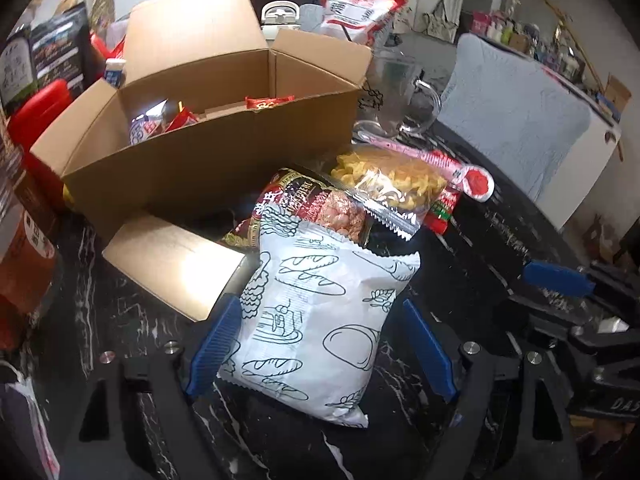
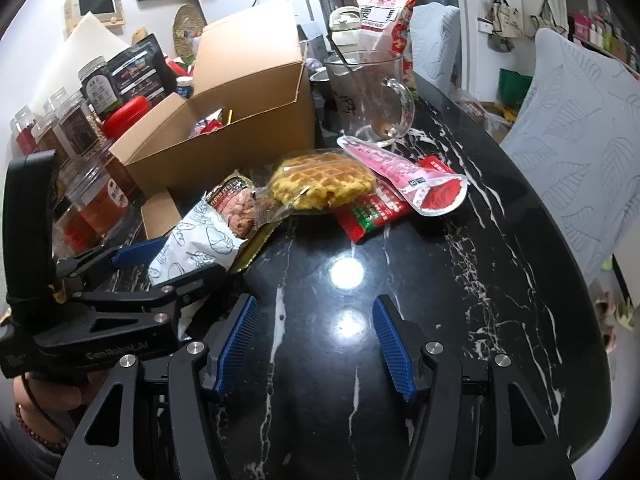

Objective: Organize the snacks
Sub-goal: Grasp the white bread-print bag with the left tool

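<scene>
The cardboard box is sitting open at left on the table with a few red packets already lying inside, while the white bread-print bag, a dark nut packet, the wrapped waffle and red-and-pink sachets are waiting outside it, so most of the sorting looks undone. The left hand-held gripper is standing wide around the white bag, pads not pressing; the right hand-held gripper is hanging half-open and empty over bare tabletop. Jars are crowding the far left, a glass mug is standing behind the pile, and the table's curved right edge is leaving open room nearby.
</scene>
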The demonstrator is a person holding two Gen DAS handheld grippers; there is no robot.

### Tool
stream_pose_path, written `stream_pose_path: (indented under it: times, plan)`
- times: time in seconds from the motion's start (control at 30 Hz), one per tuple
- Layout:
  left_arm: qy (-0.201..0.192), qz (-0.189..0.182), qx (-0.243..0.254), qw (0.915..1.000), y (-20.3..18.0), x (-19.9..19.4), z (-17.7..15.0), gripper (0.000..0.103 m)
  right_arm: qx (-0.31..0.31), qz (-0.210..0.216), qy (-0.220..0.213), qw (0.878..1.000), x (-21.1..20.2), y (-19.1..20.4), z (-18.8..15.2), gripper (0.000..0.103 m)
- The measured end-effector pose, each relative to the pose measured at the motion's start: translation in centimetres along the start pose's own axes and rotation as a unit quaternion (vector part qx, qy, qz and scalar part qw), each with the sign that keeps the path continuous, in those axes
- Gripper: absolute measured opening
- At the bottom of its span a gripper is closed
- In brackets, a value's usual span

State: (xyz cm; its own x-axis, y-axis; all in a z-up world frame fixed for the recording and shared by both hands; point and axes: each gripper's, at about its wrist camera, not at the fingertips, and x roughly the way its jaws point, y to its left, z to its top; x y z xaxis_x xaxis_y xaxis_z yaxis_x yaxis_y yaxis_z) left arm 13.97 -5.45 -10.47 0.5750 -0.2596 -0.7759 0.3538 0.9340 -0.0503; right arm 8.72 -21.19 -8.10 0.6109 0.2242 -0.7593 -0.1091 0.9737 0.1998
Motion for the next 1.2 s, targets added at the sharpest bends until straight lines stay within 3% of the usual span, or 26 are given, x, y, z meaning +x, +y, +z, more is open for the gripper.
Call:
stream_pose_path:
  times: [0.3,0.4,0.53,0.73,1.2]
  plan:
    - [0.025,0.053,0.014,0.9982,-0.4,2.0,-0.1,0.083,0.009,0.002,0.008,1.000,0.5,-0.5,-0.1,0.061]
    - [0.026,0.036,-0.027,0.9986,0.8,2.2,-0.4,0.074,0.011,0.004,0.008,1.000,0.5,-0.6,-0.2,0.061]
    - [0.016,0.037,-0.010,0.9991,0.3,1.3,-1.1,0.066,0.009,0.004,0.008,1.000,0.5,-0.7,-0.3,0.061]
    - [0.017,0.012,-0.016,0.9996,0.2,-1.2,-2.7,0.065,0.011,0.007,0.011,1.000,0.7,-0.7,-0.2,0.061]
    - [0.011,0.046,-0.091,0.9948,5.2,-5.1,-5.3,0.065,-0.026,0.037,0.027,0.999,2.3,2.1,-0.2,0.061]
